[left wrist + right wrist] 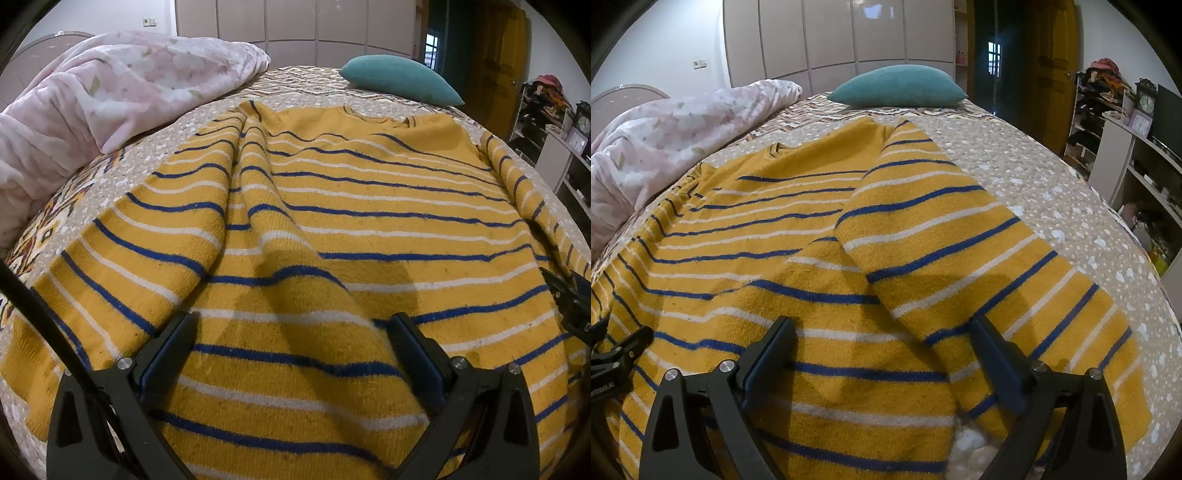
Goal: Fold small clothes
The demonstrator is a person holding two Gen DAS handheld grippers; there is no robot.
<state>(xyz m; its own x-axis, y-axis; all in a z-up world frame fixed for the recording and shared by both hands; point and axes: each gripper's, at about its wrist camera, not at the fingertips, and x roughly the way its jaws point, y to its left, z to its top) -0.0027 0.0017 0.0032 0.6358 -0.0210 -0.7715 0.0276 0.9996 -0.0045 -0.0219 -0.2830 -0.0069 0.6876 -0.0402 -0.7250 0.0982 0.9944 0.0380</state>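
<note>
A mustard-yellow sweater with blue and white stripes (pixel 332 206) lies spread on the patterned bedspread (pixel 1052 192), one sleeve (pixel 979 258) angled out beside the body. The left gripper (pixel 293 321) and right gripper (pixel 882 325) hang just above its lower part, jaws spread wide, gripping nothing. A teal pillow (pixel 897 90) and pink floral blanket (pixel 122 85) rest beyond.

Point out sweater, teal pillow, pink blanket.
sweater (pixel 332 229), left wrist view, middle of striped body.
teal pillow (pixel 897 86), right wrist view, centre of cushion.
pink blanket (pixel 122 85), left wrist view, middle of bunched folds.
</note>
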